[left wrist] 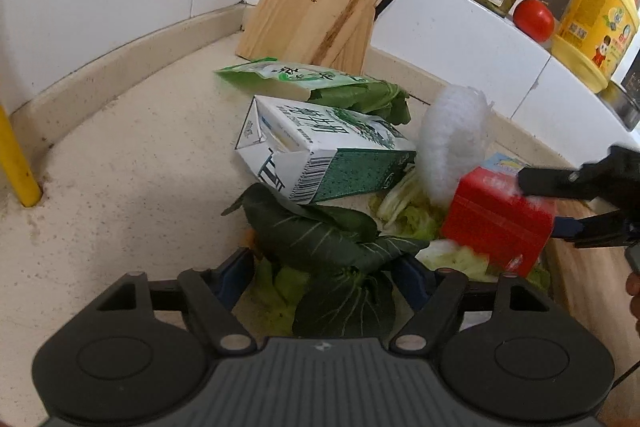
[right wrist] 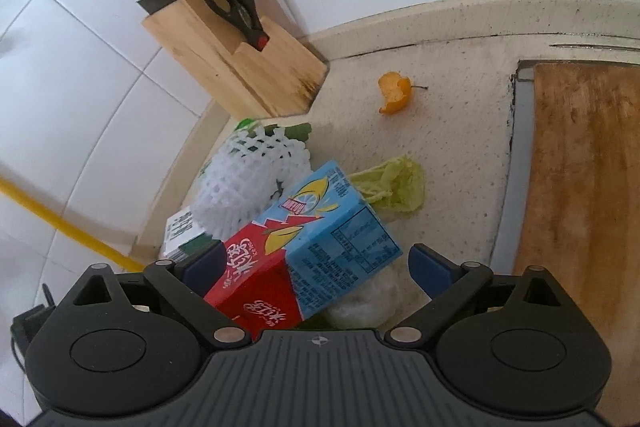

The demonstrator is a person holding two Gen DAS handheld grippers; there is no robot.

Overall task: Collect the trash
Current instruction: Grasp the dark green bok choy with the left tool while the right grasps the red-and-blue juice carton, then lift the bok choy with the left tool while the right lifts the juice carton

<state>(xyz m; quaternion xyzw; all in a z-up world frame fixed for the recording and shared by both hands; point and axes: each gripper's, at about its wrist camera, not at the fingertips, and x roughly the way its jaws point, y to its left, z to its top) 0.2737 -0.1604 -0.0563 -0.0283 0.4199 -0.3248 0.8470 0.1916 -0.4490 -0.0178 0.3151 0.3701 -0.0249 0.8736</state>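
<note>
My right hand-held gripper [right wrist: 316, 267] is wide open and straddles the red-and-blue juice carton [right wrist: 304, 247]. The left pad sits at the red face, the right pad stands clear of the blue face, so nothing is gripped. The carton's long axis runs diagonally, up and to the right, away from me. The right is the nearer arm for it.

My left hand-held gripper [left wrist: 324, 275] is partly open over the dark leaf [left wrist: 332, 239]; I can't tell whether the pads touch it. Beyond it the milk carton [left wrist: 320, 155] lies on its side on the bench [left wrist: 120, 167].

Only the right view shows the orange peel [right wrist: 395, 93] further back. Only the left view shows the green packet [left wrist: 288, 77].
</note>
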